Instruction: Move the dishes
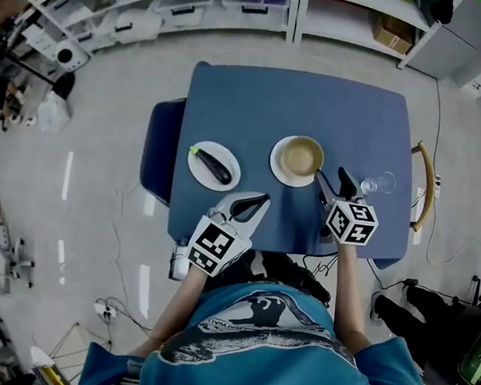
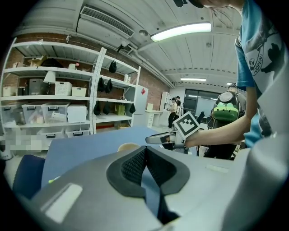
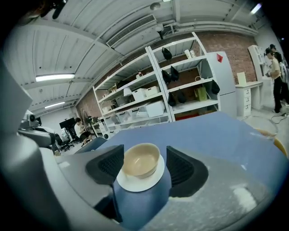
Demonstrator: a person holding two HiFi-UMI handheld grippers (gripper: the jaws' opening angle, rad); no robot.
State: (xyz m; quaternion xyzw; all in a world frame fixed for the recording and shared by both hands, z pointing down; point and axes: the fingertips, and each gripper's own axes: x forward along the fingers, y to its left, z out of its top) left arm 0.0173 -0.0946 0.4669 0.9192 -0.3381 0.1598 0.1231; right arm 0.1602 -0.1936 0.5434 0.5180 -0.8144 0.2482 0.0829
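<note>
On the blue table [image 1: 318, 102] a tan bowl [image 1: 301, 155] sits on a white plate [image 1: 279, 167] near the middle. To its left a second white plate [image 1: 199, 168] carries a dark eggplant [image 1: 215, 166]. My right gripper [image 1: 332, 178] is open just right of the bowl's plate, fingers apart and holding nothing. In the right gripper view the bowl [image 3: 141, 160] and its plate [image 3: 141, 181] lie ahead, framed between the open right gripper's [image 3: 143, 155] pads without contact. My left gripper [image 1: 255, 204] is shut and empty at the table's front edge; its tips meet in the left gripper [image 2: 144, 152] view.
A clear glass [image 1: 380, 183] lies on its side right of my right gripper. A blue chair [image 1: 160, 149] stands at the table's left side and a wooden chair back [image 1: 427, 186] at its right. Shelves with bins [image 1: 158, 3] line the far wall.
</note>
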